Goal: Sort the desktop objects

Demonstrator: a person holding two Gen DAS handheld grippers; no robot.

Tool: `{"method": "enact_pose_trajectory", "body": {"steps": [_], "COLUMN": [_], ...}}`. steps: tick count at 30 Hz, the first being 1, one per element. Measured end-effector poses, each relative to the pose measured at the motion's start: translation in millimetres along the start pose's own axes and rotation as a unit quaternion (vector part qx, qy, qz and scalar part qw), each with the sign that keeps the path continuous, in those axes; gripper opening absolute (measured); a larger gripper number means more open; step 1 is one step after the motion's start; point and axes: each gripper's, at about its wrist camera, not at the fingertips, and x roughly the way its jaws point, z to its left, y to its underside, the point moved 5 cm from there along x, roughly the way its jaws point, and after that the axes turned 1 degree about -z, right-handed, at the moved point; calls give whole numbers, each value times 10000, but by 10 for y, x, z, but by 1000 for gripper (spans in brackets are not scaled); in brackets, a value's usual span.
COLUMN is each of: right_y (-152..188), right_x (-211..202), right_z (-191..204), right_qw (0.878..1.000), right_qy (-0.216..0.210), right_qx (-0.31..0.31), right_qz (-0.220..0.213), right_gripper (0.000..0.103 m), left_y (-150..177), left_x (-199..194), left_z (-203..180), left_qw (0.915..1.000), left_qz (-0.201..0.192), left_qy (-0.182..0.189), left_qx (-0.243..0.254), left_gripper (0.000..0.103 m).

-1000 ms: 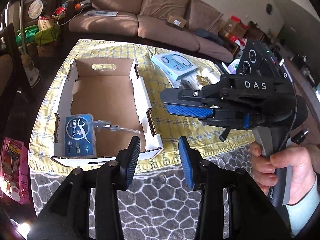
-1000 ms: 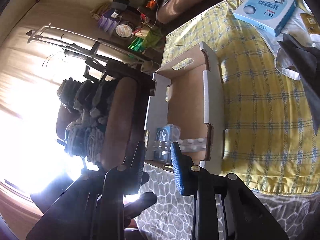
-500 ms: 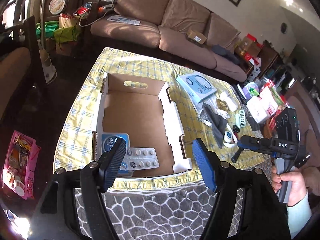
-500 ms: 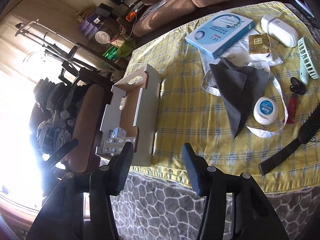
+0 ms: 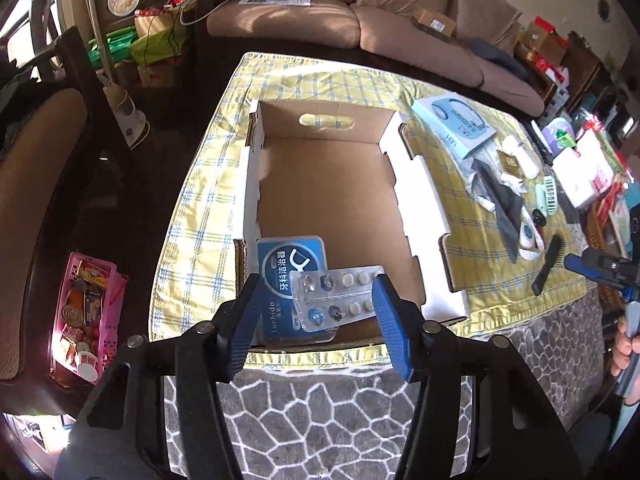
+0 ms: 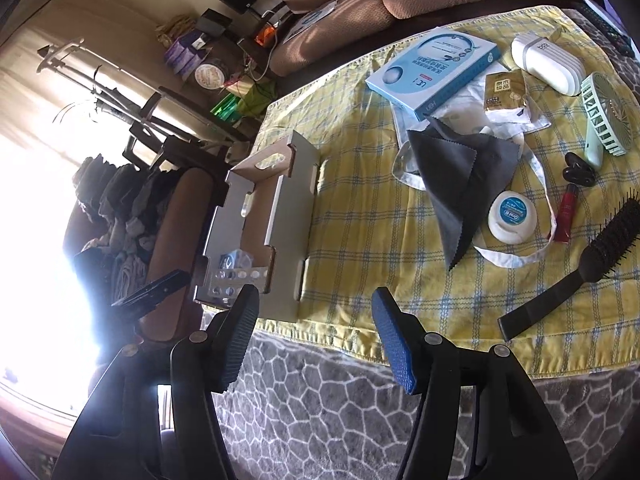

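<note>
Both pairs of fingers stand apart, empty: the left gripper (image 5: 314, 320) has just been narrowing, the right gripper (image 6: 314, 338) widening. Just beyond the left fingertips a pill blister (image 5: 340, 298) lies on a blue floss box (image 5: 286, 276) inside the cardboard box (image 5: 416, 200); a hairbrush (image 6: 580, 274) lies right of the right fingers.

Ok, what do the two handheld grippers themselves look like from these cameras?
Both are black plastic. The left gripper and right gripper each have two angled fingers with ribbed blue pads and silver pivot screws. In the left view, the person's hand wears a pale blue sleeve.
</note>
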Motion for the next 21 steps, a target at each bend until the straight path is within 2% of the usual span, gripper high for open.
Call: {"method": "enact_pose_trajectory", "body": {"steps": [3, 5, 9, 11, 15, 18, 21], "right_y": [15, 6, -49, -89, -119, -80, -64], "right_x": [105, 169, 410, 618, 1137, 1514, 1749], "right_z": [114, 244, 622, 792, 1080, 1180, 1232], "right_qw": [9999, 9996, 9978, 9973, 9939, 9920, 9914], "right_qy": [-98, -249, -555, -535, -703, -548, -354], "right_qx": [-55, -136, -314, -389, -272, -151, -173], "right_qz": [92, 95, 173, 304, 800, 1124, 1247], "right_gripper": [62, 62, 61, 52, 51, 48, 44], "left_y": [25, 35, 40, 52, 53, 57, 70], "left_x": [120, 183, 239, 249, 243, 270, 324], "left_z": [44, 70, 119, 148, 163, 130, 118], "left_qw": [9997, 9993, 9988, 9986, 9984, 9976, 9973], "left_qz": [247, 365, 476, 513, 504, 563, 622], "left_qy": [-39, -37, 58, 137, 248, 391, 338], "left_qx": [49, 50, 25, -15, 21, 98, 218], "left_gripper": [48, 34, 32, 30, 30, 30, 30]}}
